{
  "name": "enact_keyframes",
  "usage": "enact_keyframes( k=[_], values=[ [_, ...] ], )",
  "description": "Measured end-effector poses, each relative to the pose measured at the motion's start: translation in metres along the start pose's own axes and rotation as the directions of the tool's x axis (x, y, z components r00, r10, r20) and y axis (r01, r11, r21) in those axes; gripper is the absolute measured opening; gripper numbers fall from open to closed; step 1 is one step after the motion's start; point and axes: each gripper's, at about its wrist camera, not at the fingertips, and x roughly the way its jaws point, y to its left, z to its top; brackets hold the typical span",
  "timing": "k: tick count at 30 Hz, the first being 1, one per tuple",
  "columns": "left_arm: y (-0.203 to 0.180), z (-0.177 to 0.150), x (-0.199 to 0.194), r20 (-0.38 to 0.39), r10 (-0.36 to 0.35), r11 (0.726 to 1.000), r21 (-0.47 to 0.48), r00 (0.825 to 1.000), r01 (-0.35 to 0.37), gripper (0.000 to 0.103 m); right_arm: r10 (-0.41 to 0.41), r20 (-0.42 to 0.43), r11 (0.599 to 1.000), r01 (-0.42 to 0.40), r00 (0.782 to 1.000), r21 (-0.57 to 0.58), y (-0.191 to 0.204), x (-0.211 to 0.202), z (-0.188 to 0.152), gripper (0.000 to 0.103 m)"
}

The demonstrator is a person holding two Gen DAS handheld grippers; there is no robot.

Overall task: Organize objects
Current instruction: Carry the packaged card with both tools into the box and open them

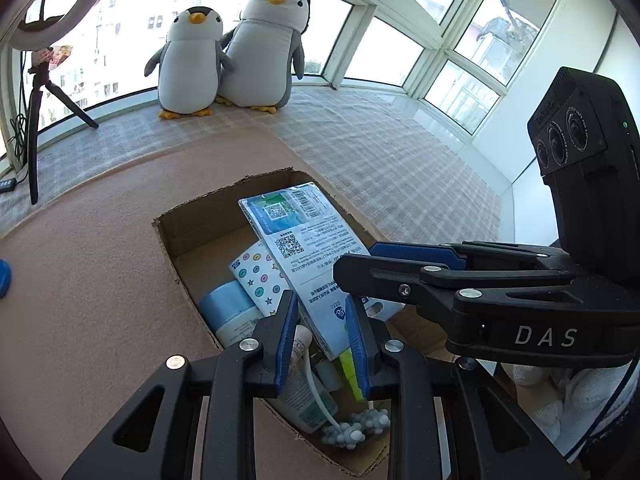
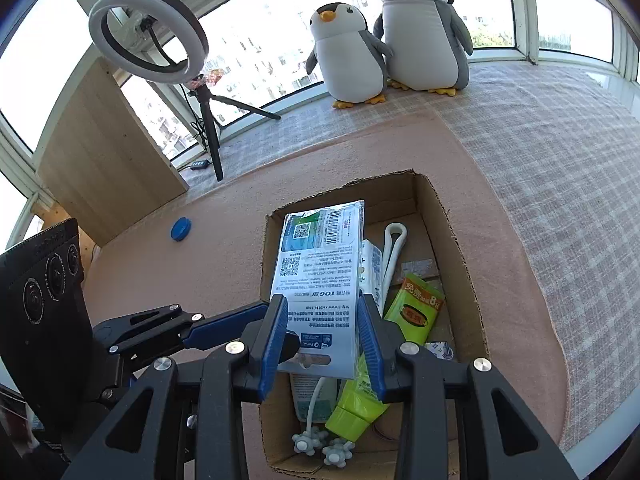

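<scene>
A flat white-and-blue package (image 1: pixel 304 236) (image 2: pixel 320 260) with QR codes hangs tilted over an open cardboard box (image 1: pixel 188 236) (image 2: pixel 460 248). My right gripper (image 2: pixel 322 300) (image 1: pixel 352 258) is shut on it, with a blue pad against each long edge. My left gripper (image 1: pixel 322 296) (image 2: pixel 290 344) comes in from the left. Its jaws stand partly apart around the package's lower left corner, and I cannot tell whether they press on it. In the box lie a blue-white tube (image 1: pixel 228 308), a sticker sheet (image 1: pixel 256 276), a green tube (image 2: pixel 356 396) and a green sachet (image 2: pixel 416 304).
The box stands on a pink mat (image 2: pixel 200 248) over a checked cloth. Two plush penguins (image 1: pixel 224 52) (image 2: pixel 384 40) sit by the window. A ring light on a tripod (image 2: pixel 148 32) and a wooden board (image 2: pixel 100 152) stand at the left. A blue lid (image 2: pixel 181 228) lies on the mat.
</scene>
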Motion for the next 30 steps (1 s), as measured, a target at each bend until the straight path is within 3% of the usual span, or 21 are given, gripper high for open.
enact_keyframes(
  k=[3, 7, 17, 30],
  values=[
    [-0.009, 0.002, 0.011, -0.016, 0.001, 1.000, 0.025, 1.000, -0.001, 0.028, -0.024, 0.004, 1.000, 0.024, 1.000, 0.015, -0.012, -0.003, 0.001, 0.034],
    [-0.008, 0.000, 0.019, -0.038, 0.008, 1.000, 0.027, 0.999, -0.007, 0.033, -0.056, 0.019, 0.997, 0.055, 0.998, 0.046, -0.025, -0.007, 0.001, 0.051],
    [0.013, -0.014, 0.004, -0.041, 0.015, 1.000, -0.021, 0.999, -0.016, 0.033, -0.048, 0.007, 0.997, 0.048, 0.999, 0.054, -0.020, -0.002, -0.002, 0.054],
    [0.080, -0.043, -0.065, -0.006, 0.106, 0.987, -0.117, 0.994, -0.106, 0.039, 0.006, -0.015, 1.000, -0.007, 1.000, -0.021, 0.042, 0.013, -0.007, 0.056]
  ],
)
